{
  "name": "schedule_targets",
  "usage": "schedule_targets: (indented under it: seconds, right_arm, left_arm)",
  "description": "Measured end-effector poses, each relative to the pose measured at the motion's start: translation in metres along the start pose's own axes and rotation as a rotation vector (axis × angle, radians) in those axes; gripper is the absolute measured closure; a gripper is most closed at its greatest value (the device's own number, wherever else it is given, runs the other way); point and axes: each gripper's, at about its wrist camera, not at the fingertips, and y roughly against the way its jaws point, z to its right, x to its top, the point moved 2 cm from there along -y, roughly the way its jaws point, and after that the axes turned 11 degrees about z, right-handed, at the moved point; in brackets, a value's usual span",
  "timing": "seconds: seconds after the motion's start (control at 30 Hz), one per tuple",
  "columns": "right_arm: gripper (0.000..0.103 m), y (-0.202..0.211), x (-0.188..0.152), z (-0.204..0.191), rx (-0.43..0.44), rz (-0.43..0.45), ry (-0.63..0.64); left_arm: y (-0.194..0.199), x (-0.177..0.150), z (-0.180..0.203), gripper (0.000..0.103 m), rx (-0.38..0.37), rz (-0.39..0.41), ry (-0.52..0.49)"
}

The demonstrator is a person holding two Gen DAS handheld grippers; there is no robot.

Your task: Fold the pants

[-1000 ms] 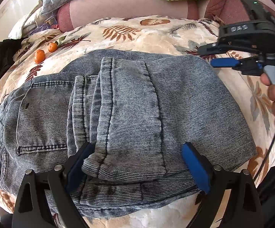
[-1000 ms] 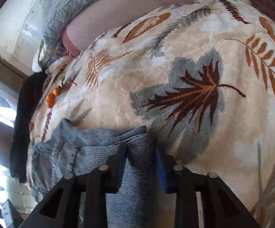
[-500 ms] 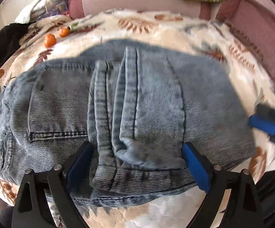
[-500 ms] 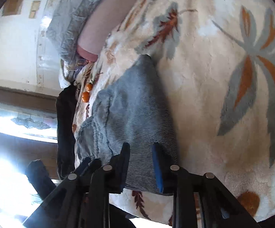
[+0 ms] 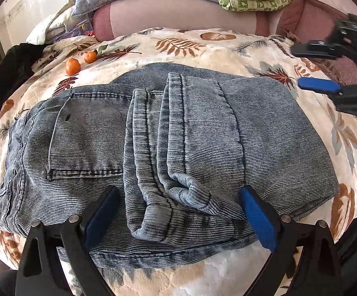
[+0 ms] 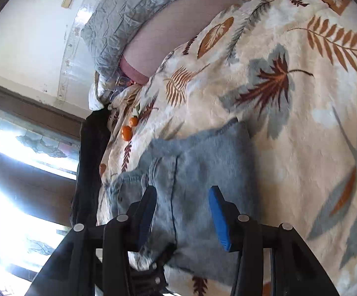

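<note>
Though views seem blurred, no writing reads on pants (image 5: 153, 148)

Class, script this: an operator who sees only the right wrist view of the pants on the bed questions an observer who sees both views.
Operator: My right tongs frame the blurred pants. Am I holding them?
Observer: No. The left wrist view shows them beyond the pants' edge, above the bedspread. They are empty, and their jaws have just been opening.
Operator: Where are the left tongs?
Observer: The left tongs stand open on either side of the rumpled leg cuffs at the near edge of the pants.
</note>
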Motion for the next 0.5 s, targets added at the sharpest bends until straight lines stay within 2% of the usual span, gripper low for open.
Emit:
schedule_targets:
  seconds: [0.07, 0.1, 0.13, 0.17, 0.23, 0.3, 0.4, 0.5]
  right_arm:
    - [0.051, -0.032, 0.015, 0.013, -0.002, -0.046, -0.026]
    - [0.049, -0.050, 0.017, 0.027, -0.054, -0.076, -0.049]
    - [0.053, -0.060, 0.016, 0.042, -0.097, -0.079, -0.101]
    - [0.056, -0.061, 0.016, 0.048, -0.068, -0.050, -0.139]
    - [0.055, -0.048, 0.012, 0.039, -0.046, -0.019, -0.130]
    - [0.052, -0.025, -0.001, 0.026, -0.041, 0.002, -0.068]
    - [0.048, 0.010, -0.037, 0.011, -0.018, 0.001, -0.001]
    - [0.038, 0.029, -0.077, 0.019, -0.013, -0.025, -0.014]
  left_arm:
    - [-0.001, -0.001, -0.002, 0.005, -0.012, 0.006, -0.002]
    - [-0.001, -0.001, -0.002, 0.005, -0.015, 0.011, -0.006]
    - [-0.001, -0.001, -0.003, 0.005, -0.016, 0.017, -0.008]
    - [-0.001, -0.001, -0.004, 0.005, -0.021, 0.024, -0.009]
    - [0.000, -0.002, -0.003, 0.005, -0.034, 0.040, -0.013]
    - [0.000, -0.003, -0.002, 0.005, -0.041, 0.052, -0.022]
    - [0.000, -0.002, -0.003, 0.004, -0.050, 0.054, -0.016]
    - [0.002, -0.003, -0.002, 0.004, -0.054, 0.055, -0.014]
